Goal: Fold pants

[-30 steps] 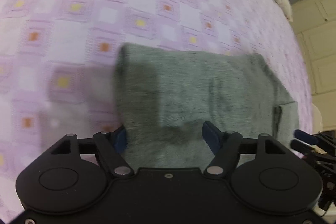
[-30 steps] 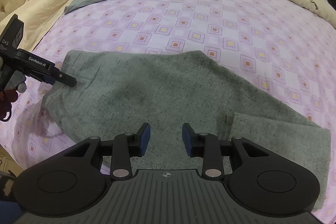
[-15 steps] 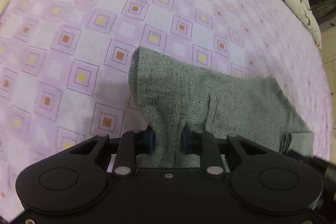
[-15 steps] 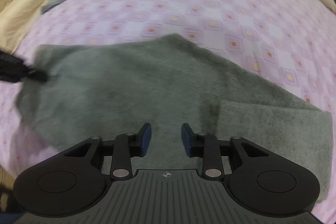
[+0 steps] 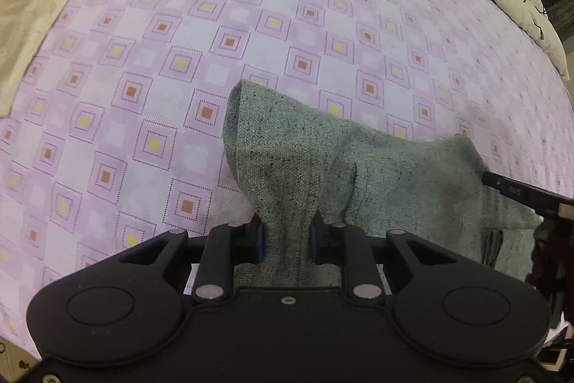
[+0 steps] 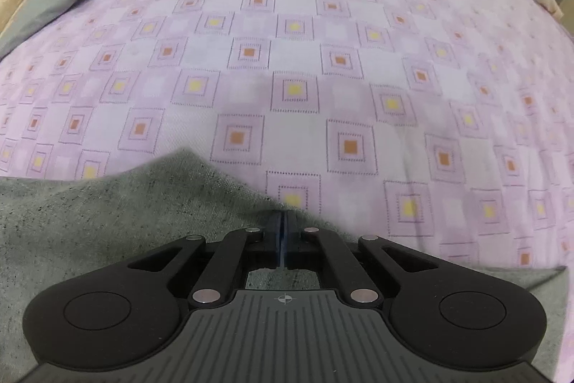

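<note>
Between left tongs (image 5: 286, 237), bunched grey pants (image 5: 358, 182).

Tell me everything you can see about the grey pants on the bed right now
The pants are a speckled grey, coarse-woven fabric, lying on the purple checked bedsheet. One end is bunched and lifted into a peak, pinched by the left gripper. The right gripper has its jaws shut at the far edge of the cloth; whether fabric sits between them cannot be told. A seam or pocket edge shows near the right side. The rest drapes flat with soft folds.
</note>
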Demonstrator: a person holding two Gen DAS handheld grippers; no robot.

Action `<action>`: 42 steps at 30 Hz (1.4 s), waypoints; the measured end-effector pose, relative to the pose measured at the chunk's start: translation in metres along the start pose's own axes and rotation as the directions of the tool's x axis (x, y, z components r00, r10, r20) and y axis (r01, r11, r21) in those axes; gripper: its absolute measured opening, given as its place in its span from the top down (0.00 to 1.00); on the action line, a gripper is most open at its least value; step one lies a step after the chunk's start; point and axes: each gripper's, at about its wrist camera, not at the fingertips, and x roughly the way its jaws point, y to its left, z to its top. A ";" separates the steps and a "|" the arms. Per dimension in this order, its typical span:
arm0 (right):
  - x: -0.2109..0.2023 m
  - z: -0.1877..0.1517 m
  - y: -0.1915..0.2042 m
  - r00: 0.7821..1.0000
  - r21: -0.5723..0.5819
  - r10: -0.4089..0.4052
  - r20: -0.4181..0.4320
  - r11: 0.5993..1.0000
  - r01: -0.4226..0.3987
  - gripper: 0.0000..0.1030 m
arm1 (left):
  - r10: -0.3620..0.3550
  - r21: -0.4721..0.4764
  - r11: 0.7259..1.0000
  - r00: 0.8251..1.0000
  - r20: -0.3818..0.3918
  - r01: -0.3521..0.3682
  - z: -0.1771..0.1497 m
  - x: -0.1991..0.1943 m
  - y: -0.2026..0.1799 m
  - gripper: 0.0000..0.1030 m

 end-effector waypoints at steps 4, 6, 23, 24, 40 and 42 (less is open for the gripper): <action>-0.043 -0.044 0.015 0.997 -0.057 0.075 0.024 0.996 -0.074 0.99 | 0.017 0.008 1.000 1.000 0.015 -0.017 -0.002 -0.011 -0.009 0.72; -0.057 -0.077 0.020 0.996 -0.069 0.093 -0.014 0.993 -0.094 0.99 | 0.024 0.014 1.000 0.999 0.025 -0.024 -0.003 -0.016 -0.013 0.72; -0.098 -0.181 -0.025 0.947 -0.011 0.312 -0.074 0.949 -0.314 0.98 | 0.129 0.070 0.988 0.981 0.148 -0.140 -0.029 -0.092 -0.113 0.74; -0.105 -0.181 -0.032 0.941 -0.022 0.333 -0.060 0.942 -0.335 0.98 | 0.132 0.072 0.987 0.979 0.158 -0.145 -0.033 -0.100 -0.127 0.74; -0.123 -0.191 -0.228 0.963 0.146 0.268 0.011 0.953 -0.266 0.96 | -0.039 0.358 0.934 0.995 0.087 0.005 -0.100 -0.028 -0.415 0.71; -0.122 -0.193 -0.249 0.974 0.161 0.224 0.005 0.962 -0.222 0.94 | -0.053 0.375 0.927 0.997 0.059 0.027 -0.105 -0.019 -0.427 0.71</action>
